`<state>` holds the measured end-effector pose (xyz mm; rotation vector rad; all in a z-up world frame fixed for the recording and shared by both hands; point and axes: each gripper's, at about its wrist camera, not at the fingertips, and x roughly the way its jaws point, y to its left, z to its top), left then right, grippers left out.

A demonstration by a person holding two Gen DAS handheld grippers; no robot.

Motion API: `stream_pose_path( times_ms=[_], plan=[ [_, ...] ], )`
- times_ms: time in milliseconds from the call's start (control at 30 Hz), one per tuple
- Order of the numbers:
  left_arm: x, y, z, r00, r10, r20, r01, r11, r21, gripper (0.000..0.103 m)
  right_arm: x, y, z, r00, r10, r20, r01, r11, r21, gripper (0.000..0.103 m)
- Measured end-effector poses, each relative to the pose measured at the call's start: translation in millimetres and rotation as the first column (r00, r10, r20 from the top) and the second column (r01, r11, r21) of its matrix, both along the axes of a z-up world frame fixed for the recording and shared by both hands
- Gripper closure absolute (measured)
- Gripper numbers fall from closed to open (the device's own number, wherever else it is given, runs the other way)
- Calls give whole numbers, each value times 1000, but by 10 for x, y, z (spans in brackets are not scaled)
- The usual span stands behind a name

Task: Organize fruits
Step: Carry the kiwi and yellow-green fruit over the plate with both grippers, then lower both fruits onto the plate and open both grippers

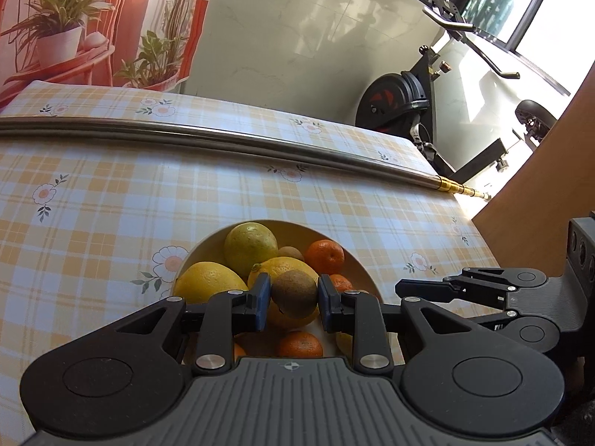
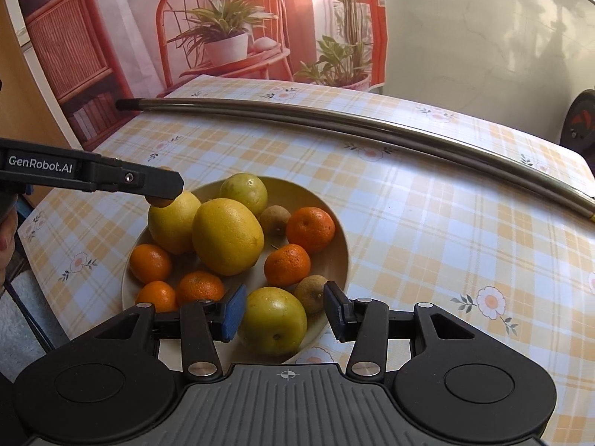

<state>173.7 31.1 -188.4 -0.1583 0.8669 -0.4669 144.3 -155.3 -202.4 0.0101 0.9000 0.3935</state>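
Observation:
In the left wrist view my left gripper (image 1: 293,297) is shut on a brown kiwi (image 1: 293,293), held just above the beige bowl (image 1: 208,241). The bowl holds yellow lemons (image 2: 227,236), orange tangerines (image 2: 310,228), more kiwis (image 2: 275,219) and a yellow-green round fruit (image 2: 273,319). My right gripper (image 2: 284,314) hovers over the bowl's near edge. Its jaws stand open around the yellow-green fruit, and the right pad is clear of it. From the right wrist view, the left gripper (image 2: 167,189) reaches in from the left over a lemon.
A long metal rod (image 2: 334,120) lies across the checked tablecloth (image 2: 446,245) behind the bowl. An exercise bike (image 1: 409,104) stands past the table's far right corner. A wooden panel (image 1: 539,186) is on the right. A person's hand (image 2: 7,234) shows at the left edge.

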Motion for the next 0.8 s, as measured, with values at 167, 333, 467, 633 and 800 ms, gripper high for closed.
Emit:
stream_pose_path(
  times_ms=[167,333,467,633,800],
  plan=[
    [-95,-129,-103,997,-69,-28,69,998,11,74,-25,-135,52,998,-57,27,57,998,1,60],
    [-180,-282,-167,990,-131,-41,132,991,28,74,-48,-256,75,992,-118,53,118,993,2,60],
    [-243,-411,-240,980,-190,-61,193,980,45,74,-63,-358,77,985,-161,59,160,987,28,60],
    [-246,-465,-373,973,-207,-104,214,975,62,74,-86,-448,45,979,-197,60,194,980,50,60],
    [-218,-498,-436,974,-188,-128,199,977,80,74,-127,-487,0,978,-203,51,200,978,58,60]
  ],
)
